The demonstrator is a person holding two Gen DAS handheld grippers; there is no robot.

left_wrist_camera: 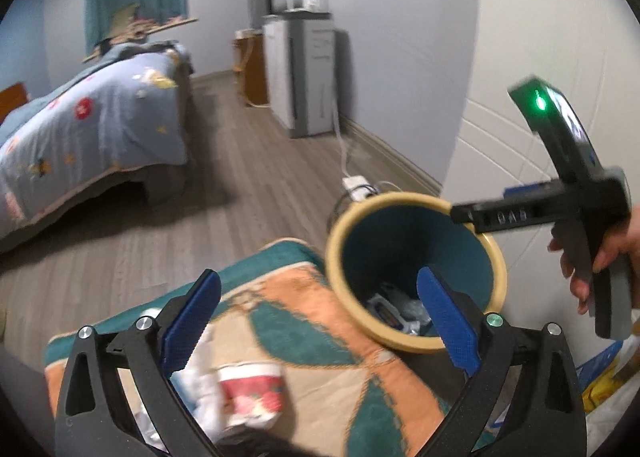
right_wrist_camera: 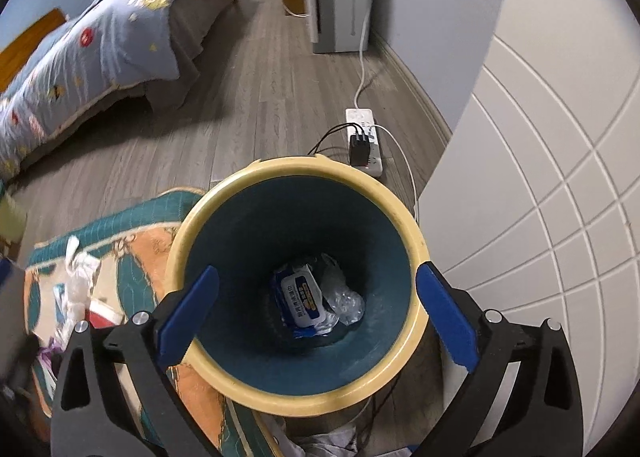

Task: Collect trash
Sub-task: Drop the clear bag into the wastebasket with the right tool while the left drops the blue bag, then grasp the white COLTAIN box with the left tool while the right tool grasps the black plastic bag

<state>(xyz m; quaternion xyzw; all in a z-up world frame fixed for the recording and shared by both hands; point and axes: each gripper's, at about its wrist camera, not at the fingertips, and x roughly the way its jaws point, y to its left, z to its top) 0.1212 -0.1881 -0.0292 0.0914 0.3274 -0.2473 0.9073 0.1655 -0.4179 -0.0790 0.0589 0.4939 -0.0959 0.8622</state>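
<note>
A teal trash bin with a cream rim [right_wrist_camera: 404,213] stands on the floor by the rug; it also shows in the left wrist view [left_wrist_camera: 340,225]. Inside lie a blue wipes packet [right_wrist_camera: 302,299] and clear crumpled plastic [right_wrist_camera: 344,297]. My right gripper [right_wrist_camera: 318,317] is open and empty, right above the bin's mouth; its body shows in the left wrist view [left_wrist_camera: 520,213]. My left gripper [left_wrist_camera: 320,321] is open and empty above the rug. A red-and-white paper cup [left_wrist_camera: 252,389] and white crumpled wrappers [left_wrist_camera: 196,377] lie on the rug below it. The wrappers [right_wrist_camera: 76,277] show left of the bin.
A patterned teal and orange rug [left_wrist_camera: 320,337] covers the near floor. A bed with a blue quilt [left_wrist_camera: 88,113] is at the left. A white power strip with cables [right_wrist_camera: 366,141] lies behind the bin. A grey cabinet [left_wrist_camera: 300,69] stands along the wall. A white panelled wall [right_wrist_camera: 540,177] is at the right.
</note>
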